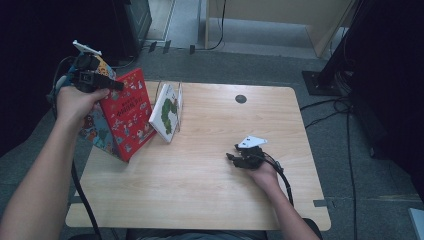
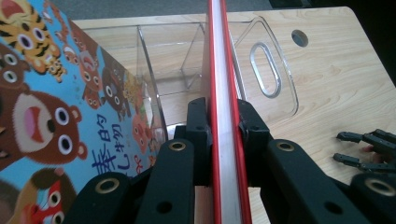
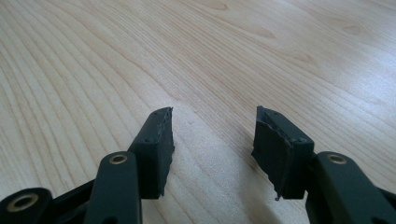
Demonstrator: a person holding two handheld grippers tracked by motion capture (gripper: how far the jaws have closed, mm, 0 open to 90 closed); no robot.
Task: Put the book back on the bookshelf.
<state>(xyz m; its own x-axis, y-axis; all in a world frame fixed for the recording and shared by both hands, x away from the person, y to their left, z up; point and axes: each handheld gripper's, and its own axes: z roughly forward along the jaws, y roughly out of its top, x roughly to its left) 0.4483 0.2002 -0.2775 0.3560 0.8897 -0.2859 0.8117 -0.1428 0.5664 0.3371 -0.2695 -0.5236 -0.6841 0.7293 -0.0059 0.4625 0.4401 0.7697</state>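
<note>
Two grippers are at work over the wooden table (image 1: 210,195). Nearest the person, the right gripper (image 1: 231,156) rests low on the right half of the tabletop, well apart from the books; in the right gripper view its jaws stand spread with bare wood grain between them and nothing held.

Farther away, at the table's left edge, the left gripper (image 1: 119,85) is held up by the left hand (image 1: 75,102). In the left gripper view its jaws are pressed onto both faces of the red book (image 2: 226,93), pinching it by its top edge, so that the red covers and the white page block run straight out between the pads. In the high view this red book stands tilted with a lower corner on the table. Just beside it, on its left, is a blue book (image 2: 51,116) printed with cartoon animals, apparently leaning against it, though the contact is hard to make out.

Beyond the red book sits a clear plastic rack (image 2: 273,74) with dividers and a slotted handle. A white book with a green picture (image 1: 166,117) leans in that rack, just to the right of the red one.
</note>
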